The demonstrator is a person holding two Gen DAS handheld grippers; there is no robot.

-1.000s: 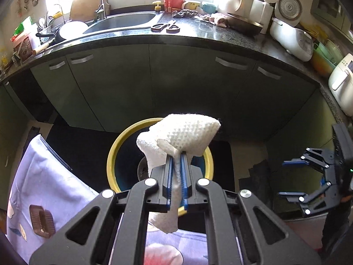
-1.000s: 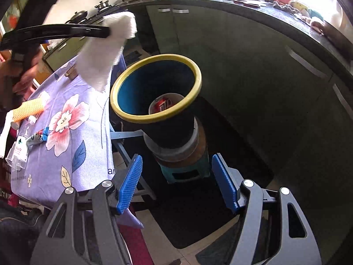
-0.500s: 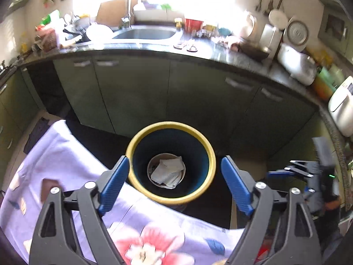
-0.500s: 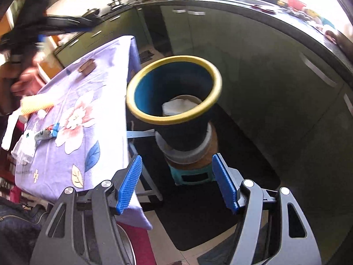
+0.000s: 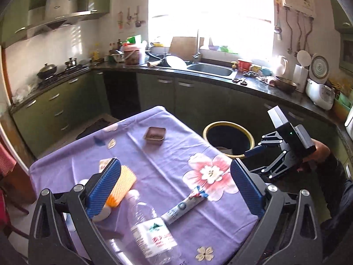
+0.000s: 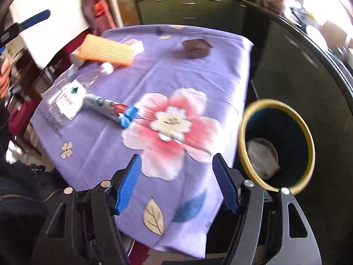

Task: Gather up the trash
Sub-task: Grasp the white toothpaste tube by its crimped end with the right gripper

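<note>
the tube lies slanted just ahead of our left tongs

in the left wrist view our left tongs (image 5: 174, 185) sit at the bottom of the frame, and their jaws are opening wide with nothing between the pads. the toothpaste tube (image 5: 185, 206) lies low in the middle of the frame, in the gap between the two blue pads. its long side runs on a slant, from lower left up to upper right. we think a grab across its thin side would need a turn of the wrist first

the clear water bottle (image 5: 152, 231) lies flat at the bottom middle, just beside the low end of the tube, maybe touching it. the orange ribbed thing (image 5: 123, 186) peeks out just behind the left pad. the small brown tray (image 5: 154, 135) sits well apart, up in the middle of the purple cloth (image 5: 176, 154)

our right tongs (image 6: 175, 182) are at the bottom of the right wrist view, open part way and holding nothing. from there the tube is up and to the left, and well apart, so we think the left hand is nearer

the bin (image 6: 276, 145) stands at the right edge of the right wrist view, off the side of the table, with white paper (image 6: 261, 159) in its bottom. the way from tube to bin looks free, but the bottle could get bumped
</note>
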